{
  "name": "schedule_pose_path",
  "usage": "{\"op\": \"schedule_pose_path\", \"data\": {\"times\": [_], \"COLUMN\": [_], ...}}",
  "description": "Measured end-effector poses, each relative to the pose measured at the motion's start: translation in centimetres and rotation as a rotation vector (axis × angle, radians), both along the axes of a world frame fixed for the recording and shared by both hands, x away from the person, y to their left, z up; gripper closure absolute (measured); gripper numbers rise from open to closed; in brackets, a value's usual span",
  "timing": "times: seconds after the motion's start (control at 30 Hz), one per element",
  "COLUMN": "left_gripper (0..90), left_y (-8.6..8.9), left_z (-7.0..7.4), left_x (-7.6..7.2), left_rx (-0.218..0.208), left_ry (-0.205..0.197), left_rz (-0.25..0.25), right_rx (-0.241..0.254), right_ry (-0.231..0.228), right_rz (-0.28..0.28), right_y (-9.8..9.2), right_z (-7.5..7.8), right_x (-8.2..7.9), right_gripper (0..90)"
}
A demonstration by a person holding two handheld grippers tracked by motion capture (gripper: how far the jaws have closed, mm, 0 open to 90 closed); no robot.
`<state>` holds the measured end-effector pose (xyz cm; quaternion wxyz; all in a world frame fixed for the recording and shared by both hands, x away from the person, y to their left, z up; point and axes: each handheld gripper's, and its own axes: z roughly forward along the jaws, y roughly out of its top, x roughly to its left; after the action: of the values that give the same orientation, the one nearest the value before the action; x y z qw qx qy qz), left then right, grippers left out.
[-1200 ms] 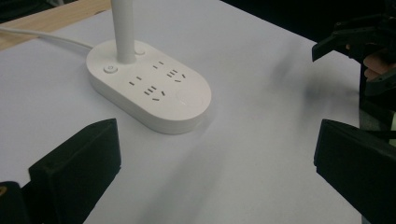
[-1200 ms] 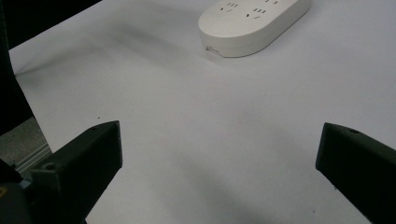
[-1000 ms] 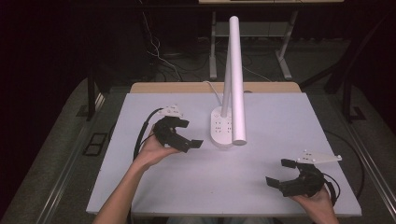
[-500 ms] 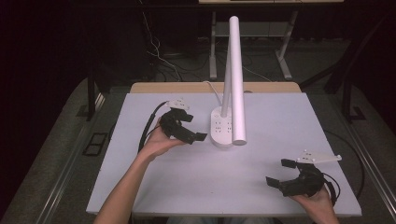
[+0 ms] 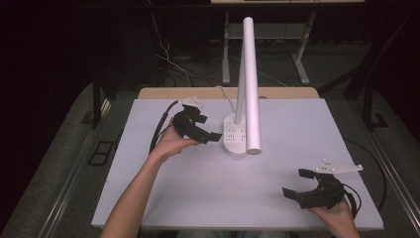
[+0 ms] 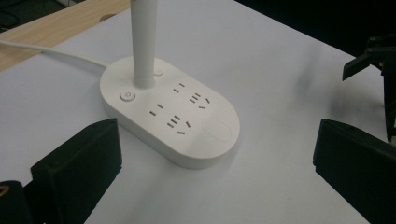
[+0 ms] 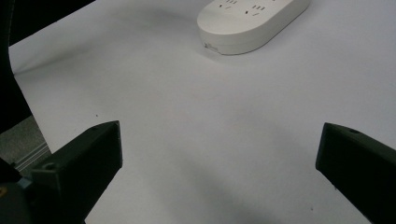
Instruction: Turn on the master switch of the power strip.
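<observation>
A white desk lamp stands mid-table: an oval base [image 5: 235, 136] with sockets and buttons, a thin stem and a long tubular head [image 5: 252, 89] leaning toward me. My left gripper [image 5: 210, 128] is open just left of the base, its jaws pointing at it without touching. In the left gripper view the base [image 6: 173, 114] lies between and beyond the wide-spread jaws, with a round button [image 6: 127, 96] beside the stem. Over the table's near right corner my right gripper [image 5: 299, 184] hangs open with nothing in it. The base's end [image 7: 250, 21] appears far off in the right gripper view.
A white cord [image 5: 224, 94] runs from the lamp base back over the wooden strip [image 5: 163, 93] at the table's far edge. The white tabletop [image 5: 198, 188] lies bare between the two hands. Dark floor, cables and table legs surround it.
My left gripper has moved right and slightly away from me, closing in on the lamp base. The right gripper has stayed where it was.
</observation>
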<state>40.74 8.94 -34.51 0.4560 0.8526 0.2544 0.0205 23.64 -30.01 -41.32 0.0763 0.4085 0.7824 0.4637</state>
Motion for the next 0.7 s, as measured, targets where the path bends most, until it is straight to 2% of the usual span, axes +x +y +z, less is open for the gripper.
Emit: {"op": "schedule_pose_path", "data": {"times": [0.4,0.7], "left_gripper": [1.2,2.4], "left_y": [-0.8,-1.2], "left_z": [0.0,-0.6], "left_x": [1.7,3.2], "left_rx": [-0.011,0.006], "left_ry": [0.023,0.049], "left_rz": [0.019,0.034], "right_rx": [0.0,0.001], "right_ry": [0.002,0.0], "right_rz": [-0.005,-0.006], "right_y": [-0.1,-0.2], "right_z": [0.0,0.0], "right_x": [-0.1,-0.1], "right_gripper": [0.0,0.0]}}
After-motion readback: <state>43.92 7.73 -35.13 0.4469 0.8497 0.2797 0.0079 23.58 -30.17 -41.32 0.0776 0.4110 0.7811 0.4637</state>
